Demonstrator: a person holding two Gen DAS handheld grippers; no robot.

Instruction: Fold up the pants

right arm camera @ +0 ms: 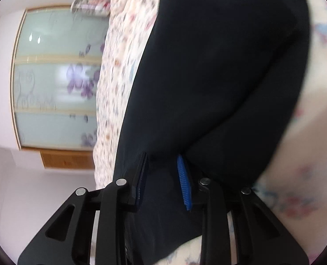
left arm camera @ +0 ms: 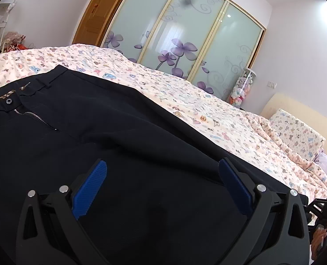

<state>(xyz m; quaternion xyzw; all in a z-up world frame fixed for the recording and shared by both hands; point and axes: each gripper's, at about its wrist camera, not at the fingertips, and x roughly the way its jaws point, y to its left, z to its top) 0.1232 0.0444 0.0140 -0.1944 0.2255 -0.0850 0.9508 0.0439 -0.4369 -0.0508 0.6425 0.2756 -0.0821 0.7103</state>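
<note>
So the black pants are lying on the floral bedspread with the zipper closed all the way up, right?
Not quite. The black pants do lie on the floral bedspread, but the zipper is open, with the waistband button undone. The left wrist view shows it.

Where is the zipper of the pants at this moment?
In the left wrist view, the open zipper lies at the far left on the black pants, just below the metal button of the waistband, well ahead of the left tool.

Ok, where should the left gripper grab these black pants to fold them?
Probably the far side edge of the pants, beside the open left gripper: it lies free on the bedspread, so a low approach from that side could pinch it.
</note>
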